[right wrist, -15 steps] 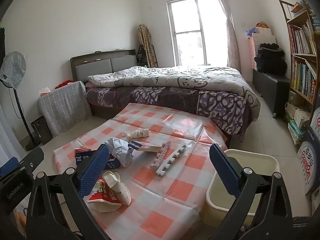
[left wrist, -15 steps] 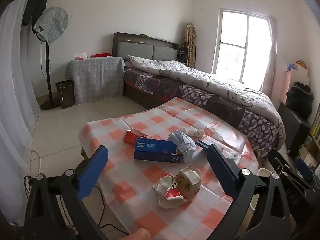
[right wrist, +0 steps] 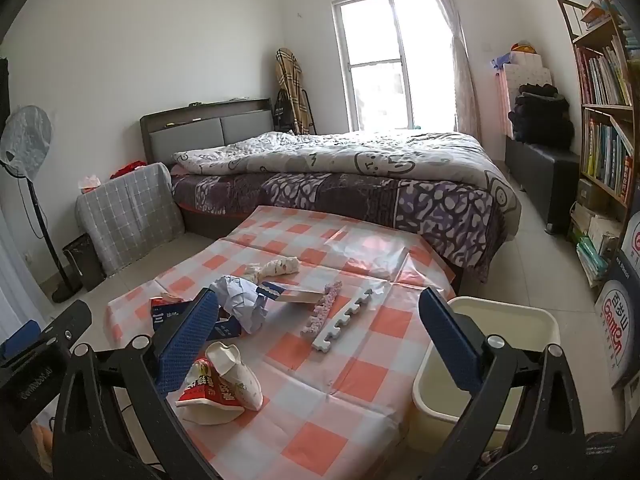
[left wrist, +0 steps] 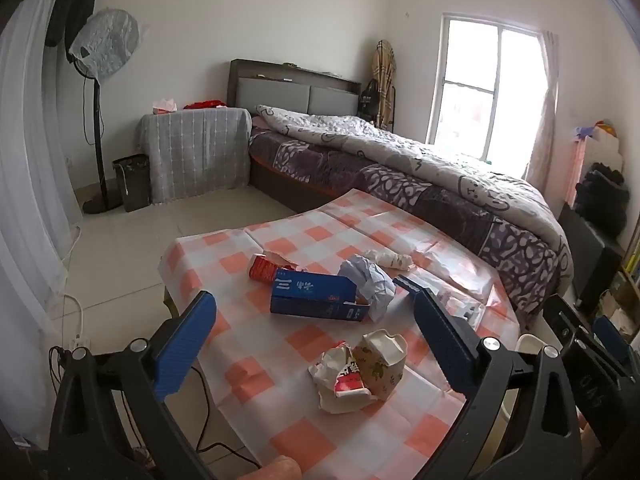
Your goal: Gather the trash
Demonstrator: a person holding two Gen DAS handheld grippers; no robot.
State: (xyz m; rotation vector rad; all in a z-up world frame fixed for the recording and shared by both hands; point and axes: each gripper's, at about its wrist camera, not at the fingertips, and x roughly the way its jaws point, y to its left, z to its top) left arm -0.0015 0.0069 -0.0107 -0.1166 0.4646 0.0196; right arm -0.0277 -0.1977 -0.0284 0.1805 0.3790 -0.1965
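Trash lies on a table with an orange-and-white checked cloth (left wrist: pixel 256 364). Nearest me are crushed paper cups (left wrist: pixel 356 372) (right wrist: pixel 220 384). Behind them lie a blue carton (left wrist: pixel 316 296), a red crushed cup (left wrist: pixel 264 267), a crumpled paper ball (left wrist: pixel 370 280) (right wrist: pixel 240 300), a rolled tissue (right wrist: pixel 280 267) and foam puzzle strips (right wrist: pixel 340 320). A cream bin (right wrist: pixel 500 328) stands at the table's right edge. My left gripper (left wrist: pixel 316 344) hovers open above the near cups. My right gripper (right wrist: pixel 320 340) is open over the table near the bin. Nothing sits between either pair of fingers.
A bed (right wrist: pixel 360 176) with a patterned quilt runs behind the table. A standing fan (left wrist: pixel 100 80), a dark bin (left wrist: pixel 132 182) and a covered side table (left wrist: pixel 196 152) are at the left. A bookshelf (right wrist: pixel 604 120) lines the right wall.
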